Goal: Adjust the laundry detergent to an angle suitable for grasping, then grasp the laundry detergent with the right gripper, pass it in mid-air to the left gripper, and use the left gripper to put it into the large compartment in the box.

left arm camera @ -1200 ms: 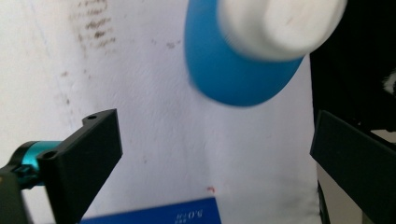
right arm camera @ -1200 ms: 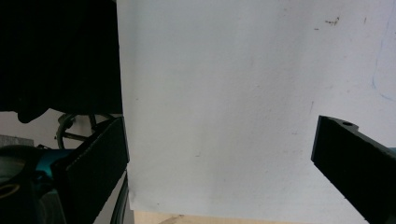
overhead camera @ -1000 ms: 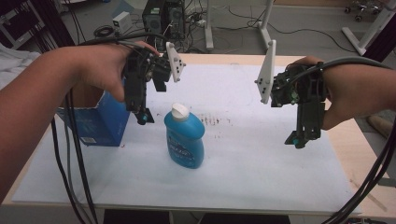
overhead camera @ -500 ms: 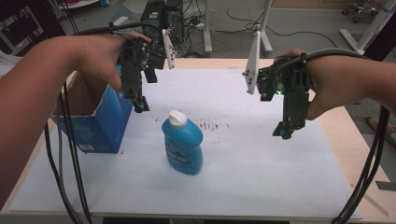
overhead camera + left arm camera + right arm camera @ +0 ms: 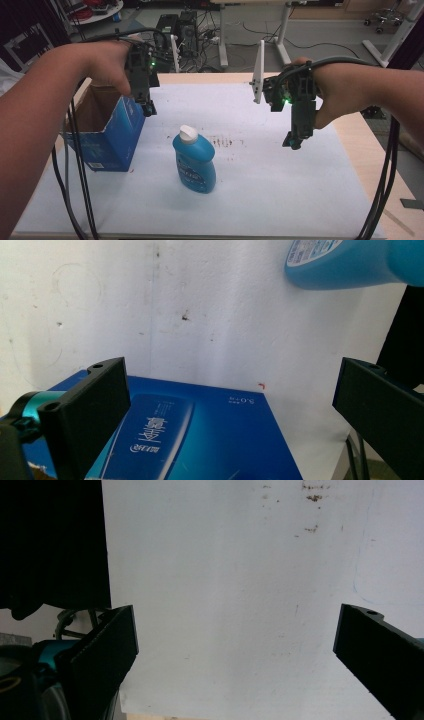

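A blue bottle (image 5: 194, 163) with a white cap stands upright near the middle of the white table cover (image 5: 260, 190); its base edge (image 5: 345, 262) shows at the top of the left gripper view. An open blue cardboard box (image 5: 107, 131) sits at the table's left, and its printed side (image 5: 200, 435) lies under my left jaws. My left gripper (image 5: 148, 108) hovers over the box's right edge, open and empty (image 5: 230, 410). Right of the bottle, my right gripper (image 5: 293, 141) hangs above the bare cover, open with nothing between its jaws (image 5: 235, 650).
Brown stains (image 5: 226, 142) mark the cover just right of the bottle. The wooden table edge (image 5: 372, 150) shows at the right. Cables (image 5: 80, 180) trail from both grippers, and desks, chairs and equipment (image 5: 180, 30) stand on the floor beyond the table.
Both grippers have risen and moved toward the far side of the table. The left one now sits over the box edge. The bottle and box have not moved.
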